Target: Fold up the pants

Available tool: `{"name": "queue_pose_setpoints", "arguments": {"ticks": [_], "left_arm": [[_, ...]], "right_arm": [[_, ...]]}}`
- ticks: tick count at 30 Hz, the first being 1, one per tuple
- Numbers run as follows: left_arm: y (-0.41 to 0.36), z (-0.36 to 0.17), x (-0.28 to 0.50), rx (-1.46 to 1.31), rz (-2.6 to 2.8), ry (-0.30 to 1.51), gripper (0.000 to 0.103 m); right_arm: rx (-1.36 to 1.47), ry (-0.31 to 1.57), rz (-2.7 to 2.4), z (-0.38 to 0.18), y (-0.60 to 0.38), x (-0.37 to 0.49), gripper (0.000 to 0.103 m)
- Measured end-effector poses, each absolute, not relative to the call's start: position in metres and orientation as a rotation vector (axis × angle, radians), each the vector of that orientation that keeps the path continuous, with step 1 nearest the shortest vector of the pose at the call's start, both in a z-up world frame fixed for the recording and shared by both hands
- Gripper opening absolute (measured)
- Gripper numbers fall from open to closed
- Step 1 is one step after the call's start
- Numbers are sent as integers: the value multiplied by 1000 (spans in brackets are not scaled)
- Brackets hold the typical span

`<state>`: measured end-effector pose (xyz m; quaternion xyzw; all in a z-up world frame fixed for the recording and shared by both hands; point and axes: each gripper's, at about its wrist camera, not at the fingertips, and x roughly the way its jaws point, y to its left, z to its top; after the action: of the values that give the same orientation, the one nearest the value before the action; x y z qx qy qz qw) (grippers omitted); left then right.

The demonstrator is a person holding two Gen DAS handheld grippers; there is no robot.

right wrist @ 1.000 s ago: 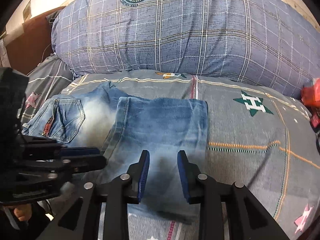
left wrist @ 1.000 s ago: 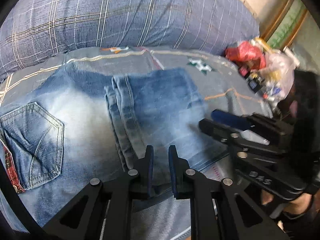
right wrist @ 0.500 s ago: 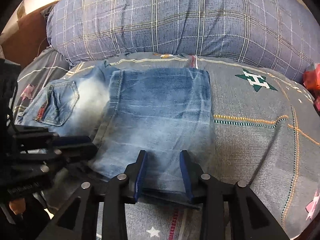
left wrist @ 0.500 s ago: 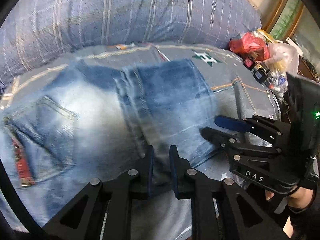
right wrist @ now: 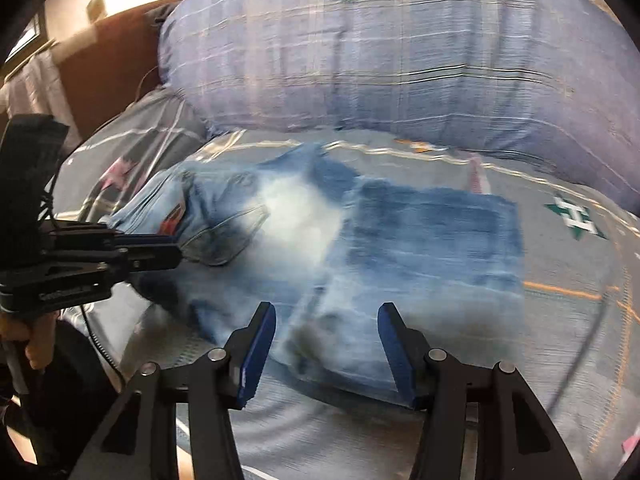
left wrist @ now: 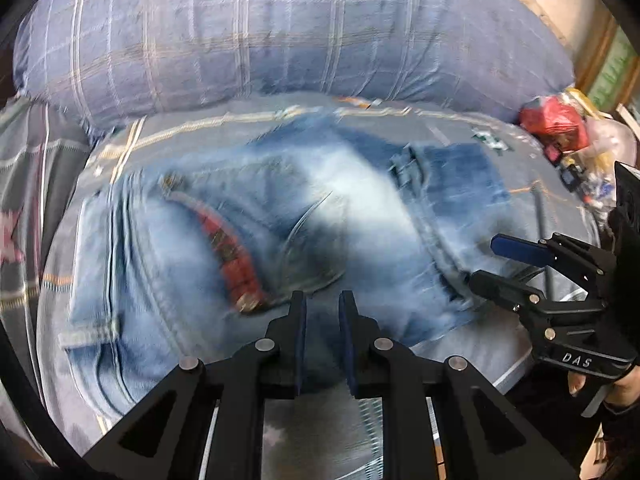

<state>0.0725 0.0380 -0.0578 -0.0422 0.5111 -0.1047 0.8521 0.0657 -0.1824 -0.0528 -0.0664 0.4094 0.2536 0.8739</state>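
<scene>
1. The jeans (left wrist: 320, 240) lie on the bed (right wrist: 580, 320), in front of the big checked pillow (left wrist: 280, 32), with the legs already folded over toward the seat.
2. Compared with a second ago, the left gripper (left wrist: 322, 340) has swung left: its view now centres on the back pocket and the red label rather than on the folded leg ends.
3. The left gripper's jaws stand only narrowly apart, as before, and I cannot tell whether they pinch the near edge of the denim.
4. The right gripper (right wrist: 326, 352) has opened. Half a second ago its jaws were close together over the near edge of the cloth; now they are spread wide with nothing held between them.
5. The folded leg section (right wrist: 432, 240) lies flat where it was laid, so the right side seems released.
6. Both views are blurred by motion, so seams and edges are hard to judge.
7. My reading: one fold is finished, and the next needs a fresh grip, probably at the waist end.
</scene>
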Motion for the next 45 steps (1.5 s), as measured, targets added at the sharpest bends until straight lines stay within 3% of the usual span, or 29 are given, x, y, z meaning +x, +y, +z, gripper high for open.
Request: {"name": "queue_pose_setpoints", "arguments": {"ticks": [4, 7, 15, 24, 28, 32, 39, 42, 44, 45], "left_arm": [[39, -76, 66, -69, -228, 1074, 17], [40, -69, 66, -64, -242, 1070, 17], [99, -30, 67, -143, -174, 1013, 21], [132, -61, 71, -114, -70, 1059, 21], [133, -84, 73, -101, -80, 1095, 21], [145, -80, 75, -178, -132, 1085, 21], [172, -63, 78, -337, -155, 1054, 21], [178, -57, 78, -311, -110, 1036, 26], [187, -58, 81, -342, -95, 1038, 39], [190, -59, 83, -352, -89, 1043, 39]], "right_arm": [[-164, 927, 538, -87, -164, 67, 60], [-246, 883, 516, -96, -155, 60, 64], [-173, 873, 528, -66, -151, 61, 64], [-234, 842, 709, -48, -60, 55, 64], [-293, 906, 720, -78, -24, 61, 65], [-159, 949, 743, -92, -29, 73, 69], [-199, 881, 732, -64, -22, 51, 70], [-250, 832, 771, -51, -10, 33, 72], [-293, 808, 819, -46, 5, 23, 72], [-308, 803, 836, -46, 11, 20, 72]]}}
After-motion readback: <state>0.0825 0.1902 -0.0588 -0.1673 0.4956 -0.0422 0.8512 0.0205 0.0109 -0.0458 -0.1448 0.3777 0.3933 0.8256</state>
